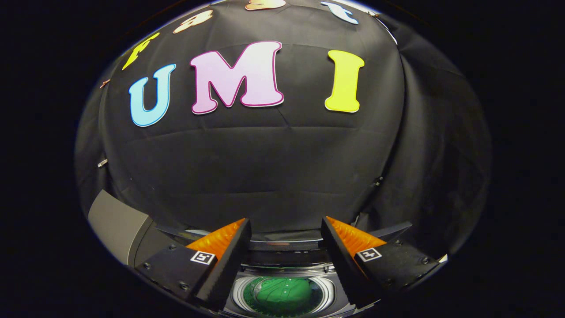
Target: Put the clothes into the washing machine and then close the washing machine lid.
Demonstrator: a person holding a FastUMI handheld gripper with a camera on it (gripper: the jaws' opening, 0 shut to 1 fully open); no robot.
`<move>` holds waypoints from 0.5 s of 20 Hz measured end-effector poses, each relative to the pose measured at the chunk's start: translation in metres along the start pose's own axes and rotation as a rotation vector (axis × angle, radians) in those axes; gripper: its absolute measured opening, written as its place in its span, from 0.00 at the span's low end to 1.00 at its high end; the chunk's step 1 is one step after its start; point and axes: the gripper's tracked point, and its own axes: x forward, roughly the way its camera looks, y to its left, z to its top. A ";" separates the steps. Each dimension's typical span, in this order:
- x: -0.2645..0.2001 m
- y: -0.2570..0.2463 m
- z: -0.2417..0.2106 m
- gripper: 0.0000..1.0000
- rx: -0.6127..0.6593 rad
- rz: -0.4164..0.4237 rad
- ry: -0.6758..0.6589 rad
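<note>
Clothes (282,295) already down in the washing machine (247,289) drum, green and bundled, below and between the fingers of the gripper (286,227), spread wide and holding nothing; lid seemingly not yet closed, so probably only that left.

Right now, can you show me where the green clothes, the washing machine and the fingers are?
green clothes (282,295), gripper view, middle of the heap in the drum.
washing machine (115,223), gripper view, its grey raised part.
fingers (231,256), gripper view, one finger's inner side; they stand apart, holding nothing.
</note>
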 end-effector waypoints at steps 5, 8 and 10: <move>-0.022 -0.002 -0.010 1.00 0.001 -0.003 -0.002; -0.027 -0.002 -0.013 1.00 -0.001 -0.007 -0.003; -0.027 -0.002 -0.014 1.00 0.000 -0.010 -0.004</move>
